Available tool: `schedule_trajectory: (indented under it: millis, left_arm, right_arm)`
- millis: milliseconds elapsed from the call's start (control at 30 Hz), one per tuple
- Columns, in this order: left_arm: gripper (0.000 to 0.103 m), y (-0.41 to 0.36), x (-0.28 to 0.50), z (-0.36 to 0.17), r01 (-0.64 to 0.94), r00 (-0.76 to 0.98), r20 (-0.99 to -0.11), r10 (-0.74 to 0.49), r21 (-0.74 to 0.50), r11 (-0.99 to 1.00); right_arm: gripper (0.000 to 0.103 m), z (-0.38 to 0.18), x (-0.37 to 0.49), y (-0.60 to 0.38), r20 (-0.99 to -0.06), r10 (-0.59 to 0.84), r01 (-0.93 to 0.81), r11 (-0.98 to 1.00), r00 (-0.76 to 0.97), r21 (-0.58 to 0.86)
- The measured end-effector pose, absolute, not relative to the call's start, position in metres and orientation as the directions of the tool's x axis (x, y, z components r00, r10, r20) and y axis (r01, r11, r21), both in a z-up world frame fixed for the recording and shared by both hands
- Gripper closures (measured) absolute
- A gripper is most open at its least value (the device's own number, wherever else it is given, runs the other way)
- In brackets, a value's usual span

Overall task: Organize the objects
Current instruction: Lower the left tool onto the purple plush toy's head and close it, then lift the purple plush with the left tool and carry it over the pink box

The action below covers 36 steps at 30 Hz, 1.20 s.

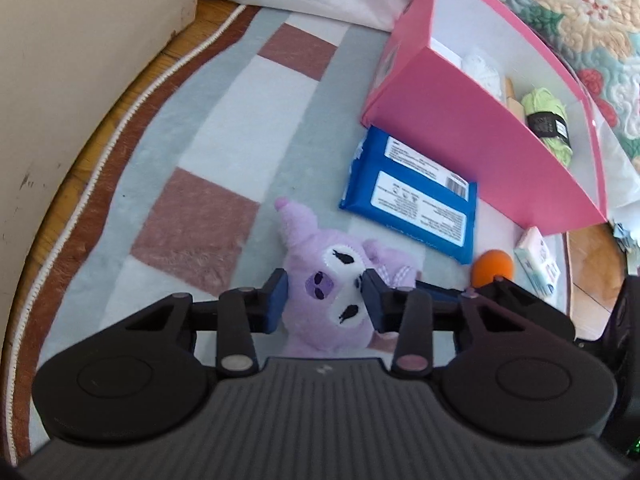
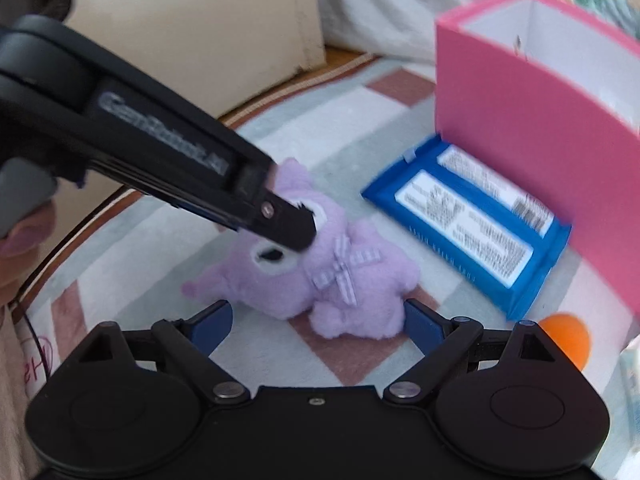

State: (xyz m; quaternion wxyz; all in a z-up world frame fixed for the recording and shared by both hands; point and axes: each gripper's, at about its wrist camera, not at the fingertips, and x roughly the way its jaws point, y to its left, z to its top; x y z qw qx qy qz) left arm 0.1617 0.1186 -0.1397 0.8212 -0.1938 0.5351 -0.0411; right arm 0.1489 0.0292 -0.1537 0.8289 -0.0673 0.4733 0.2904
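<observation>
A purple plush toy (image 1: 320,280) lies on the checked rug (image 1: 224,140). My left gripper (image 1: 325,302) is down over its head, with both blue pads pressed against the sides of the face. In the right wrist view the left gripper's fingertip (image 2: 296,232) sits on the face of the plush toy (image 2: 340,280). My right gripper (image 2: 318,324) stands open, a blue finger on each side of the toy's lower body without touching it. An open pink box (image 1: 460,132) stands to the right, with green yarn (image 1: 548,120) and white yarn (image 1: 482,68) inside.
A blue wipes pack (image 1: 416,200) lies flat against the pink box (image 2: 520,120). An orange ball (image 1: 492,268) and a small tissue pack (image 1: 536,264) lie to the right. Beige furniture (image 1: 80,40) stands on the left and a quilted bed (image 1: 580,12) behind.
</observation>
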Motion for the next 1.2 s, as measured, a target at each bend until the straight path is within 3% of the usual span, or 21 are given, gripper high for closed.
schedule_trajectory:
  millis: [333,400,467,667,1200]
  left_arm:
    - [0.061,0.123,0.162,-0.150,-0.185,0.414,-0.856,-0.310,-0.413,0.892]
    - [0.061,0.125,0.160,-0.151,-0.193,0.416,-0.850,-0.322,-0.429,0.883]
    - [0.061,0.125,0.159,-0.151,-0.197,0.425,-0.843,-0.329,-0.441,0.876]
    - [0.062,0.111,0.147,-0.140,-0.129,0.449,-0.835,-0.318,-0.413,0.902]
    - [0.063,0.098,0.109,-0.098,-0.024,0.458,-0.784,-0.419,-0.482,0.876]
  right_arm:
    - [0.009,-0.150,0.141,0.025,-0.811,0.437,-0.510,0.835,0.388,0.206]
    - [0.011,-0.152,0.144,0.025,-0.810,0.438,-0.514,0.833,0.391,0.202]
    - [0.021,-0.151,0.145,0.026,-0.810,0.420,-0.519,0.837,0.409,0.172]
    - [0.027,-0.151,0.137,0.022,-0.800,0.420,-0.500,0.848,0.428,0.177]
    - [0.028,-0.098,0.098,-0.004,-0.799,0.385,-0.507,0.854,0.461,0.119]
